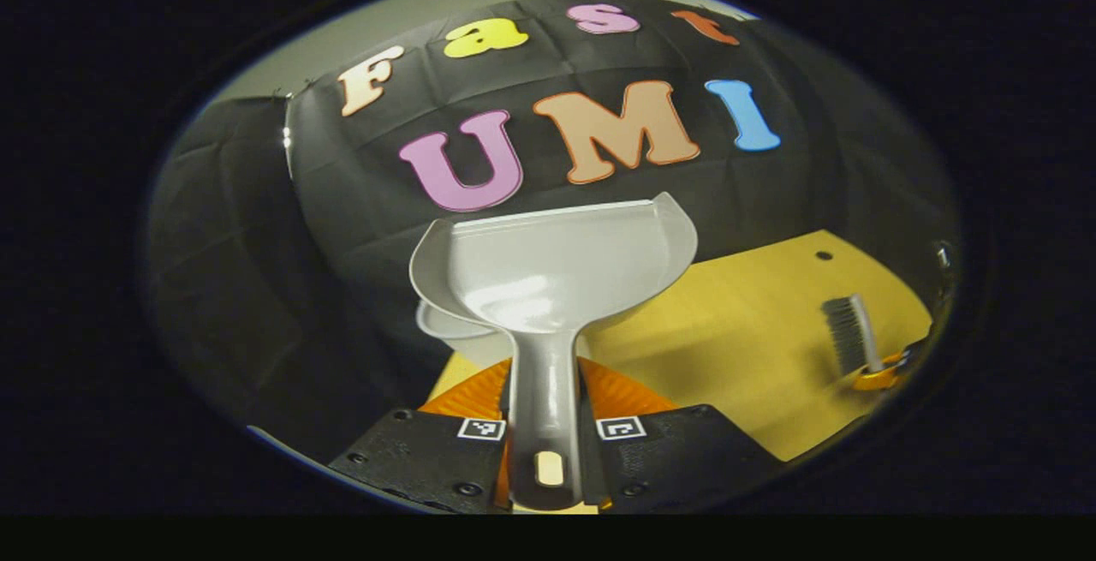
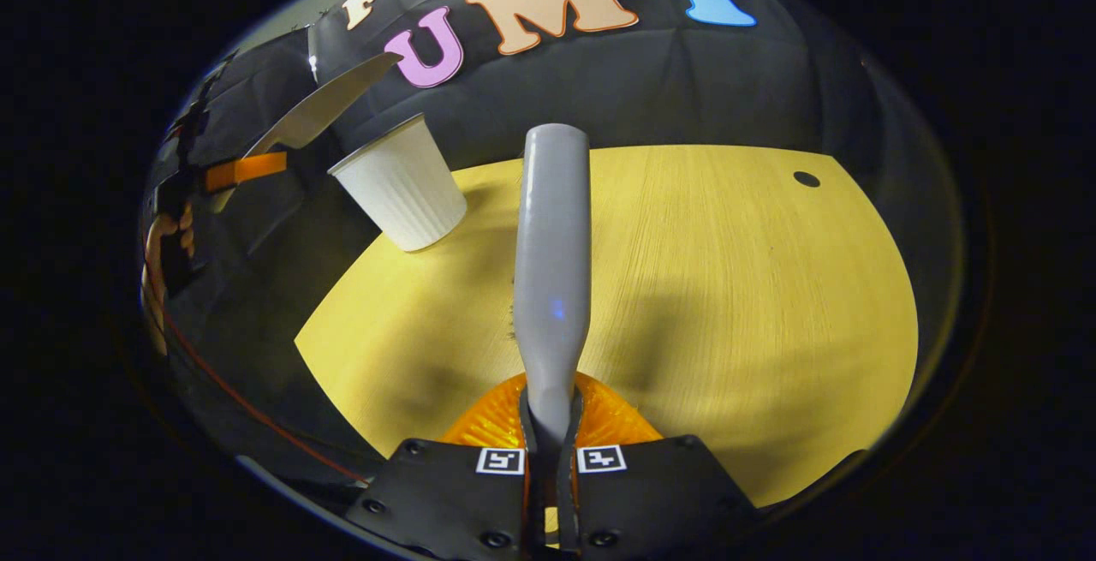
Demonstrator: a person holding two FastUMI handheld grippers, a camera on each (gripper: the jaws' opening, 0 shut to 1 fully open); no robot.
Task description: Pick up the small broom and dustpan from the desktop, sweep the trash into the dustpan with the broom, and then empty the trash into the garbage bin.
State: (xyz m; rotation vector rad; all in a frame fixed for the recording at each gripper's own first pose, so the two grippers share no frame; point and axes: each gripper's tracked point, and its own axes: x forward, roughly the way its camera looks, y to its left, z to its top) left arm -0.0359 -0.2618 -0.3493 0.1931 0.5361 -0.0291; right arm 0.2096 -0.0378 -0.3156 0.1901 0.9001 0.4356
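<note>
- Dustpan (image 1: 556, 265) is gripped by its handle between both fingers of the left hand-held gripper (image 1: 545, 441), lifted off the counter (image 1: 753, 347), its scoop directly over the rim of a white cup (image 1: 449, 331)
- Broom (image 2: 552, 270) is clamped at its handle by the right hand-held gripper (image 2: 548, 450), raised above the counter
- In the right gripper view, the white ribbed cup (image 2: 402, 184) is seen standing at the counter's far left edge, with the dustpan tilted above it

Yellow wooden desktop (image 2: 728, 287), small hole (image 2: 806, 178)
</note>
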